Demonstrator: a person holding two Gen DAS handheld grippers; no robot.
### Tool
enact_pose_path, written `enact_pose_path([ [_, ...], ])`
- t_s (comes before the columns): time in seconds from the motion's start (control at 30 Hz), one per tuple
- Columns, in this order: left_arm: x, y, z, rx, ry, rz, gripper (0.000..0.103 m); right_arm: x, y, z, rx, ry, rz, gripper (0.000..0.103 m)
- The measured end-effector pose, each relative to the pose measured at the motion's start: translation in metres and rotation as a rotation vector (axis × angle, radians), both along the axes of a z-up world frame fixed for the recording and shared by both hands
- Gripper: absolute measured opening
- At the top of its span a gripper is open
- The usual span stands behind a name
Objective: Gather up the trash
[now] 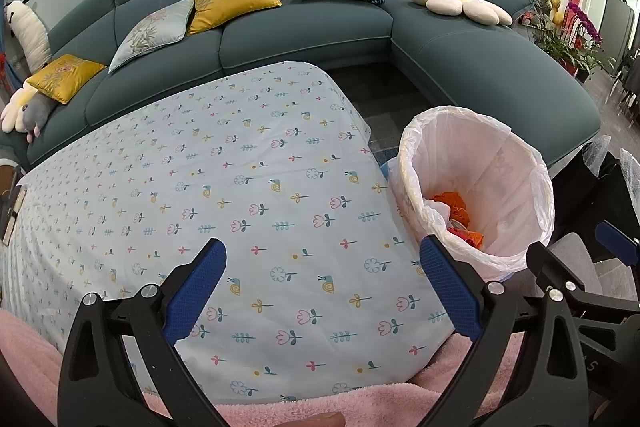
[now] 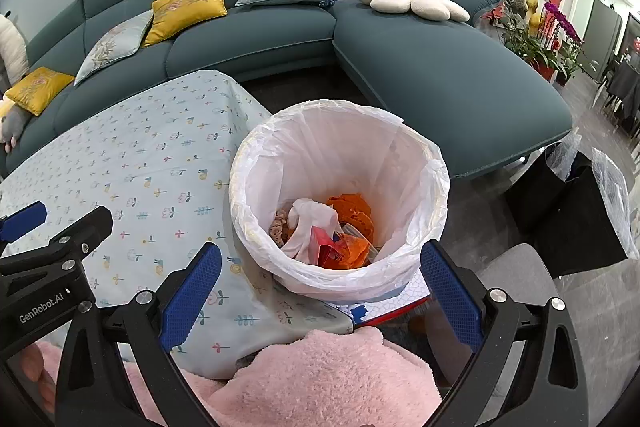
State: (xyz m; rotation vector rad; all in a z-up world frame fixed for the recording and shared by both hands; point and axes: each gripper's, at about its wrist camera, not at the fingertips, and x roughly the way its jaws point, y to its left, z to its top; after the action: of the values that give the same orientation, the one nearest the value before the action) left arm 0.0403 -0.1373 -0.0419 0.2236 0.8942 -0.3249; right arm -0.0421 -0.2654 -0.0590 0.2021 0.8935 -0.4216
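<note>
A waste bin lined with a white plastic bag [image 2: 400, 163] stands on the floor at the table's right end; it also shows in the left wrist view [image 1: 520, 163]. Inside lie orange wrappers [image 2: 352, 211], a white crumpled tissue [image 2: 308, 223] and red scraps. My right gripper [image 2: 320, 263] is open and empty, held just above the bin's near rim. My left gripper [image 1: 320, 259] is open and empty above the table's floral cloth [image 1: 240, 187]. The right gripper's side shows in the left wrist view [image 1: 560, 275].
A teal corner sofa [image 1: 320, 27] with yellow and grey cushions and flower pillows lies behind the table. Black boxes [image 2: 568, 211] and a grey stool [image 2: 520, 267] stand right of the bin. Pink fleece [image 2: 320, 379] fills the near edge.
</note>
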Motion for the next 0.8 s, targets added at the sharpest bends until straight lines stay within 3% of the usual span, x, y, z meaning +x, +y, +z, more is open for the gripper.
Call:
enact_pose_path([
  [0.8,0.0001,0.0057,-0.0060,0.002,0.007,0.033,0.091,-0.0010,-0.0023,-0.0015,-0.008,0.015,-0.004,0.096],
])
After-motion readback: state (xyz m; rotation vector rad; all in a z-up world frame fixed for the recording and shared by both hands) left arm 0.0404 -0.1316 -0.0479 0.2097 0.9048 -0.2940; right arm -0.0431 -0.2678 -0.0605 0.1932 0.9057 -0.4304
